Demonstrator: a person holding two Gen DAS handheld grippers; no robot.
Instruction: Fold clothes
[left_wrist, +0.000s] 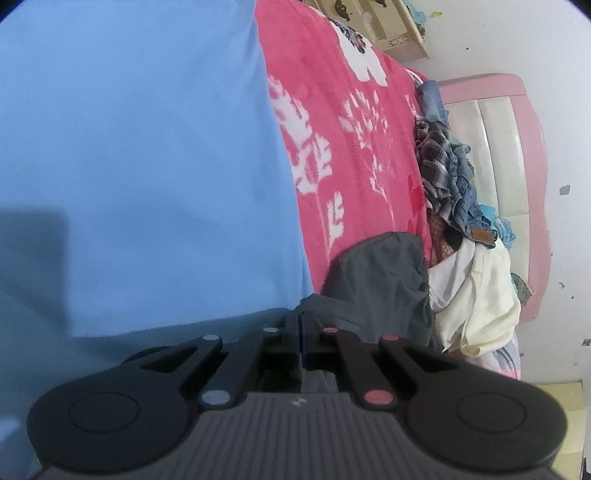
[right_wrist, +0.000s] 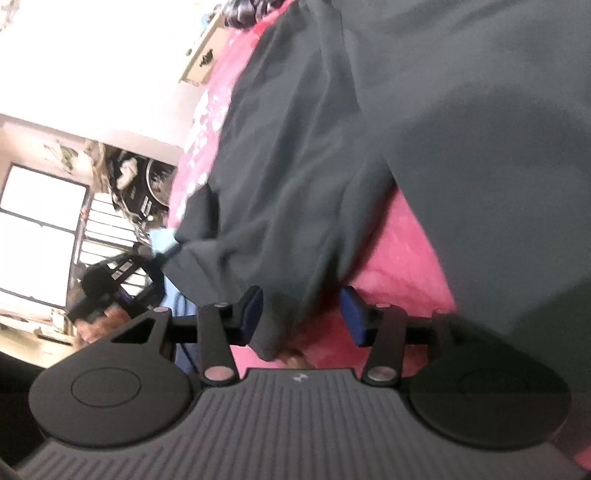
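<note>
My left gripper (left_wrist: 300, 325) had its fingers (left_wrist: 291, 332) pressed together, and they met right at the near edge of a dark grey garment (left_wrist: 380, 280); I took that edge to be pinched between them, though the contact itself sat in shadow. Beyond the tips the grey cloth bunched on the pink floral blanket (left_wrist: 354, 147) covering the bed. A broad light blue fabric (left_wrist: 129, 147) filled the left of that view, lying over the blanket. Farther off along the blanket's far edge sat a heap of unfolded clothes (left_wrist: 447, 177), plaid, denim and cream pieces, against a pink padded headboard (left_wrist: 517, 155).

My right gripper (right_wrist: 301, 317) had its fingers (right_wrist: 352, 317) parted about halfway. A drooping fold of the same dark grey garment (right_wrist: 332, 147) hung between them, and neither blue pad pressed on it. The view was blurred. The garment spread up and to the right over the pink blanket (right_wrist: 399, 251). At the left edge I saw a barred window (right_wrist: 44, 221) and the other gripper (right_wrist: 107, 288), dark and indistinct.
</note>
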